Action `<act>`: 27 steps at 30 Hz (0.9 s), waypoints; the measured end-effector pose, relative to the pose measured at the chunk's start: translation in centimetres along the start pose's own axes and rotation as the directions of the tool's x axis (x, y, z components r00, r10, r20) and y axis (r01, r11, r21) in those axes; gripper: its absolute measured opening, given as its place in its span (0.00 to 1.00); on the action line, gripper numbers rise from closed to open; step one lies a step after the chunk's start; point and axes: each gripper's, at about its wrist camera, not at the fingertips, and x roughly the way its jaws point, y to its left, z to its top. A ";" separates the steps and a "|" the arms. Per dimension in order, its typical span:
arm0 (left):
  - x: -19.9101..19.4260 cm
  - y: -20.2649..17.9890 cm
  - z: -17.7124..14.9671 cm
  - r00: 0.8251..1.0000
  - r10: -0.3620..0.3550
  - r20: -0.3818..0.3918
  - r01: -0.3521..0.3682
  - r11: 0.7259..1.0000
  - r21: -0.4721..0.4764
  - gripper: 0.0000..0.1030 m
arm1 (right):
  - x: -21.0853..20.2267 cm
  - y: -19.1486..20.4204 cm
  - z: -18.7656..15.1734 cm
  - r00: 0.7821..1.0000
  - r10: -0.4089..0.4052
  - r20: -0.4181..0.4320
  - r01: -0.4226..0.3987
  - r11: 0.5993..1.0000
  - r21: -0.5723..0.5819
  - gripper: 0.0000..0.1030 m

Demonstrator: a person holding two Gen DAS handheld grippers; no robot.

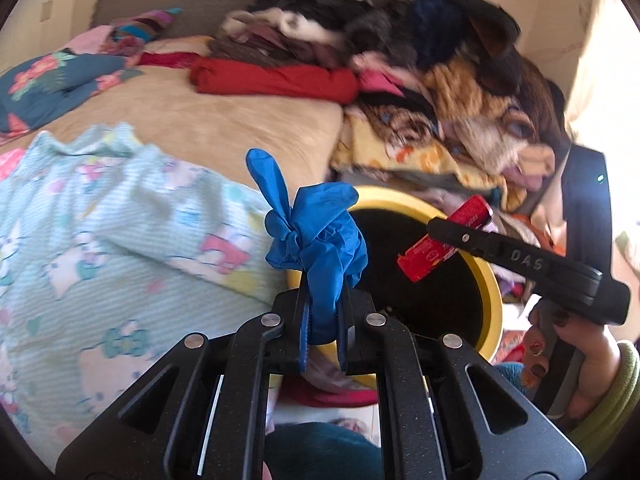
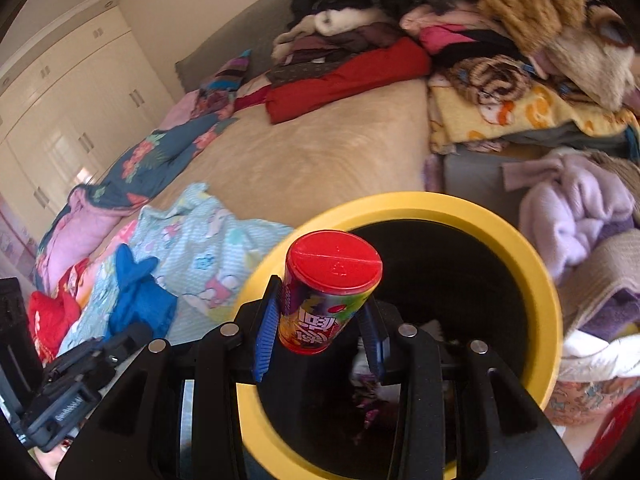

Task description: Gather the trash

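My left gripper [image 1: 322, 322] is shut on a crumpled blue glove [image 1: 316, 232], which sticks up from its jaws beside the rim of a yellow bin [image 1: 494, 300]. My right gripper [image 2: 320, 326] is shut on a red-lidded snack can [image 2: 326, 292] and holds it over the dark mouth of the yellow bin [image 2: 532, 264]. In the left wrist view that right gripper [image 1: 436, 232] reaches in from the right with the red can [image 1: 440, 240] above the bin. In the right wrist view the blue glove [image 2: 138, 300] and the left gripper [image 2: 116, 340] show at lower left. Wrappers lie in the bin's bottom.
A bed with a tan cover [image 1: 208, 120] holds a light blue printed blanket [image 1: 100, 220], a floral quilt [image 2: 160, 160], a red cloth [image 1: 272, 78] and a tall heap of clothes [image 1: 440, 60]. A lilac fleece [image 2: 572, 208] lies right of the bin. White wardrobes [image 2: 68, 92] stand far left.
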 end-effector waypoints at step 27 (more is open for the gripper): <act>-7.4 1.6 -2.5 0.972 0.161 0.171 -0.155 0.987 -0.048 0.89 | -9.4 3.6 -5.8 0.943 -0.062 0.326 0.126 0.976 -0.179 0.94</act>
